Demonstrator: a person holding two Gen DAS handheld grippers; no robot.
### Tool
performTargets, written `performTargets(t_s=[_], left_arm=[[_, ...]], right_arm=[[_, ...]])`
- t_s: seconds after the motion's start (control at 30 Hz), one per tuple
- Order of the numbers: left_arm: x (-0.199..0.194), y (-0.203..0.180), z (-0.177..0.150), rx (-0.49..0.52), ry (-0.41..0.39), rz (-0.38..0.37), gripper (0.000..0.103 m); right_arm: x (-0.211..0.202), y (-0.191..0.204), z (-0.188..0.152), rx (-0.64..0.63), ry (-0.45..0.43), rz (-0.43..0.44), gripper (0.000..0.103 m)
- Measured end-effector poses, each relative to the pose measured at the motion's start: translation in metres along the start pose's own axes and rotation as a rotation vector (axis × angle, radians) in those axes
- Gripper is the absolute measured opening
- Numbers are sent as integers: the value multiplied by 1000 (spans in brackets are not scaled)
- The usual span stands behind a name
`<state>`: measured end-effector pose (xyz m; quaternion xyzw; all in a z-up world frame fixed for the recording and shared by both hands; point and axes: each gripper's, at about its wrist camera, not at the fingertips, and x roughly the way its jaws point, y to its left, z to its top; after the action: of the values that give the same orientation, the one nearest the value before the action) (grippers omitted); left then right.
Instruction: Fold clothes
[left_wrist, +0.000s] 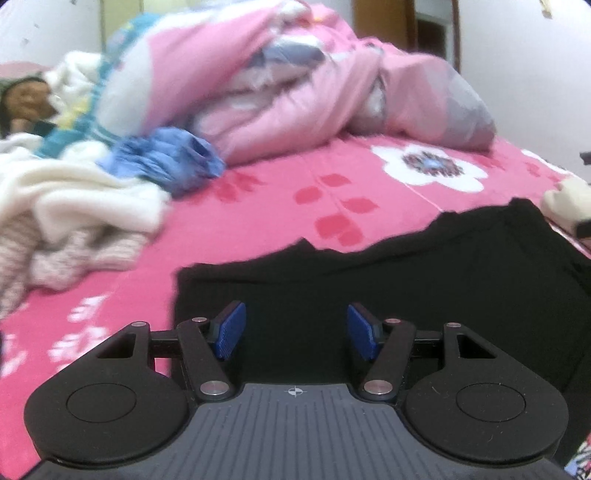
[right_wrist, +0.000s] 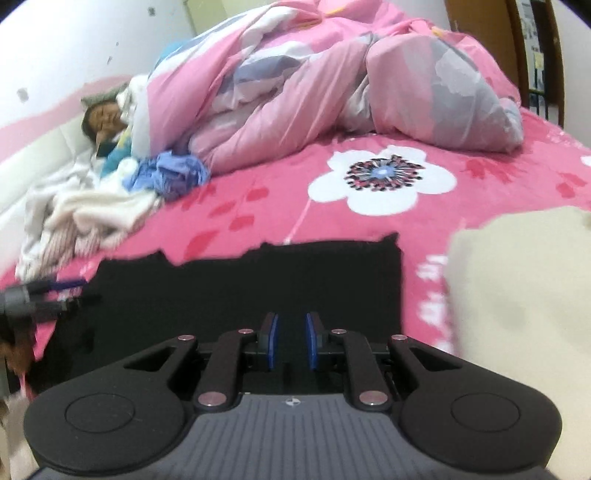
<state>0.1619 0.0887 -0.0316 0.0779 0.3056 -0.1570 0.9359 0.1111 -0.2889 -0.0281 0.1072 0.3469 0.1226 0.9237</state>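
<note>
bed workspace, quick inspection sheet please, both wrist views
surface: pink floral bedsheet, covers the bed.
job's things: black garment lying flat at the near edge.
clutter: pale clothes heap, crumpled blue garment, pink quilt, cream cloth at right.
grippers: left gripper open over the black garment, nothing between the pads; right gripper narrow gap, nothing seen gripped.
cables: nothing seen.
surroundings: person lying by the quilt, white wall, wooden door.

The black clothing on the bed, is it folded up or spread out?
Spread out: the black garment lies flat across the pink bedsheet. Hidden folds cannot be ruled out.
</note>
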Motion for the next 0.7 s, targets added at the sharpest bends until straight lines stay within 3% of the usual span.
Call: performTargets(t_s=[0.1, 0.13, 0.23, 0.33, 0.4, 0.47, 0.57, 0.7], left_arm=[[21, 14, -5, -57, 52, 41, 62], [23, 23, -6, -97, 56, 37, 62], [16, 40, -1, -159, 28, 42, 61], [16, 47, 6, -162, 1, 28, 61], [29, 50, 9, -169, 24, 44, 61], [42, 56, 8, -193, 52, 66, 61], [37, 65, 9, -246, 36, 75, 61], [11, 74, 12, -290, -1, 90, 61]], right_arm=[[35, -12, 0, 26, 45, -39, 17], [45, -16, -2, 22, 74, -96, 16], [44, -25, 2, 63, 86, -102, 15], [45, -15, 20, -1, 32, -143, 16], [60, -14, 33, -6, 19, -138, 16], [84, -21, 43, 3, 36, -153, 16], [113, -42, 52, 74, 36, -243, 14], [81, -35, 56, 111, -51, -259, 17]])
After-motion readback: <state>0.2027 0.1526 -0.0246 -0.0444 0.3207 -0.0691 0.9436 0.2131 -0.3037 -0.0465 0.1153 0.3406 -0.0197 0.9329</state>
